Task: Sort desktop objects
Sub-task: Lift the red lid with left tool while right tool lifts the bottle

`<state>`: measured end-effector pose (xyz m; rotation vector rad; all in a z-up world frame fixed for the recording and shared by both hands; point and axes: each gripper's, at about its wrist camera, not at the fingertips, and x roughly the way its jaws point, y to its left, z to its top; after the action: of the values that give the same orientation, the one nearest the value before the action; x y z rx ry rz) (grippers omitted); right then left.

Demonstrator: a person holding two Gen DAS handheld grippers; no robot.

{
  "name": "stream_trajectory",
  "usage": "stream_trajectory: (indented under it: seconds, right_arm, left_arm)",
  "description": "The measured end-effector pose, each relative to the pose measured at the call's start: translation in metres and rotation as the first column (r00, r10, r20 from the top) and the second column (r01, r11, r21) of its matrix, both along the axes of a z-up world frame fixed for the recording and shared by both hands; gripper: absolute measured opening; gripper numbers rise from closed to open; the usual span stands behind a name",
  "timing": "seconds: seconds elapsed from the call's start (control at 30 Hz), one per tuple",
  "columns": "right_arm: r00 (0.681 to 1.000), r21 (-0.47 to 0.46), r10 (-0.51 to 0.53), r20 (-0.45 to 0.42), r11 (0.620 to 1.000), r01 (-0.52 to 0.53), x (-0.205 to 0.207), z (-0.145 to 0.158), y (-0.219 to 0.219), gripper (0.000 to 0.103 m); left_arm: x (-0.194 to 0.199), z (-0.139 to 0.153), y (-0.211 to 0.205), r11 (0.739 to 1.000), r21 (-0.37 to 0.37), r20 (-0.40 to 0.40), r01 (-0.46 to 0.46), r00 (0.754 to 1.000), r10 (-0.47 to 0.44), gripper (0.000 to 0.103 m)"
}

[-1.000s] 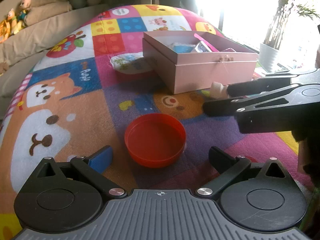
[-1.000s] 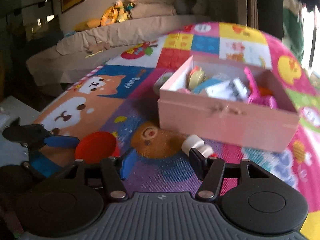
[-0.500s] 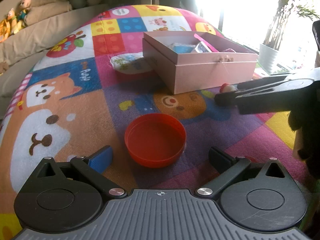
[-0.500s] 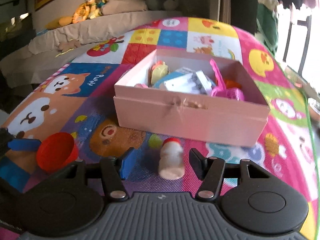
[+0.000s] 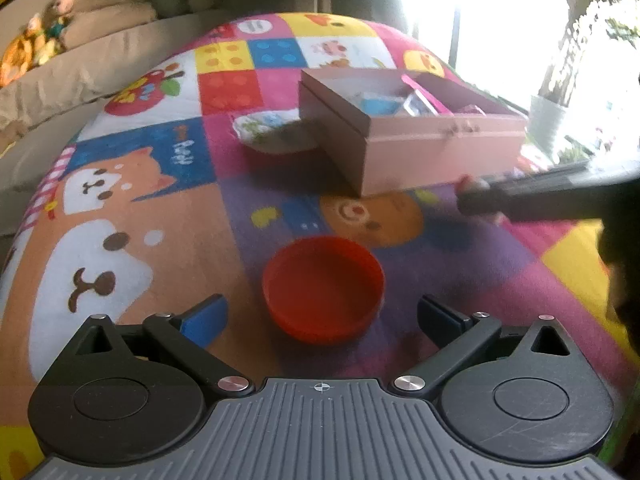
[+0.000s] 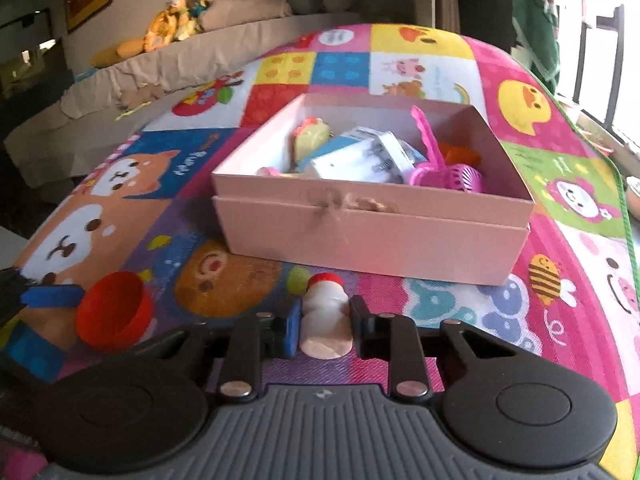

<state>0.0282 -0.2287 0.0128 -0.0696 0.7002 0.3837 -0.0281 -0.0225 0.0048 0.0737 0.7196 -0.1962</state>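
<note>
Since a second ago, the right gripper (image 6: 325,322) has been brought in around a small white bottle with a red cap (image 6: 325,312), where its jaws earlier stood wide with the bottle only near the right finger; the jaws are closing now, and both pads are seen against the bottle's sides. The bottle lies on the patchwork play mat (image 6: 560,160), cap pointing toward twelve o'clock, just in front of the pink box (image 6: 372,236), whose front wall is close beyond the cap. The box is filled with mixed items, among them a pink scoop (image 6: 432,152) and a white packet (image 6: 360,160). At nine o'clock from the bottle, a red bowl (image 5: 323,286) is seen on the mat. In the left wrist view the left gripper (image 5: 320,316) is held spread wide with that bowl between its fingers, untouched. A patterned dish (image 5: 272,130) lies at the box's far left side.
</note>
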Motion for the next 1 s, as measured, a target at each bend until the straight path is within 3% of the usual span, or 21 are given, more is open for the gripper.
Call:
stream_trajectory:
  seconds: [0.1,0.17,0.3,0.33,0.43,0.53,0.67,0.73,0.8,1.0]
  right_arm:
    - [1.0,-0.003,0.016,0.003,1.0,-0.016,-0.01,0.005,-0.003,0.025]
    - [0.999,-0.004,0.032,-0.009,0.999,-0.032,-0.016,0.007,-0.006,0.025]
    - [0.997,-0.003,0.065,-0.041,0.998,-0.065,-0.029,0.012,-0.013,0.025]
    - [0.996,0.011,0.073,-0.05,0.997,-0.072,-0.031,0.015,-0.017,0.025]
    - [0.997,0.061,0.071,-0.043,0.996,-0.068,-0.035,0.031,-0.031,0.025]
    - [0.998,0.09,0.039,0.045,0.995,-0.043,-0.035,0.065,-0.047,0.025]
    - [0.976,0.102,0.007,0.216,0.994,-0.03,-0.028,0.12,-0.061,0.025]
    - [0.959,0.086,-0.01,0.285,0.996,-0.015,-0.022,0.137,-0.064,0.025]
    - [0.951,0.083,-0.018,0.309,0.997,-0.008,-0.013,0.144,-0.066,0.025]
    - [0.97,0.094,-0.028,0.24,0.996,0.005,0.025,0.127,-0.067,0.025]
  left_arm:
    - [0.007,0.006,-0.001,1.0,-0.008,0.014,-0.012,1.0,0.012,0.102]
    - [0.009,0.009,-0.007,1.0,0.017,0.028,0.008,1.0,-0.008,0.089]
    - [0.009,0.006,-0.016,0.997,0.064,0.016,0.046,0.999,-0.047,0.078]
    - [0.008,0.005,-0.017,0.996,0.075,0.016,0.054,0.998,-0.055,0.071]
    - [0.004,0.012,-0.019,0.995,0.069,0.032,0.077,0.996,-0.079,0.07]
    - [0.009,0.044,-0.024,0.993,0.062,0.122,0.098,0.987,-0.105,0.069]
    - [0.04,0.11,-0.044,0.988,0.088,0.323,0.126,0.935,-0.148,0.07]
    - [0.063,0.124,-0.06,0.984,0.104,0.366,0.145,0.914,-0.174,0.07]
    - [0.092,0.121,-0.078,0.979,0.135,0.362,0.152,0.912,-0.191,0.07]
    - [0.165,0.065,-0.103,0.979,0.116,0.185,0.171,0.964,-0.19,0.071]
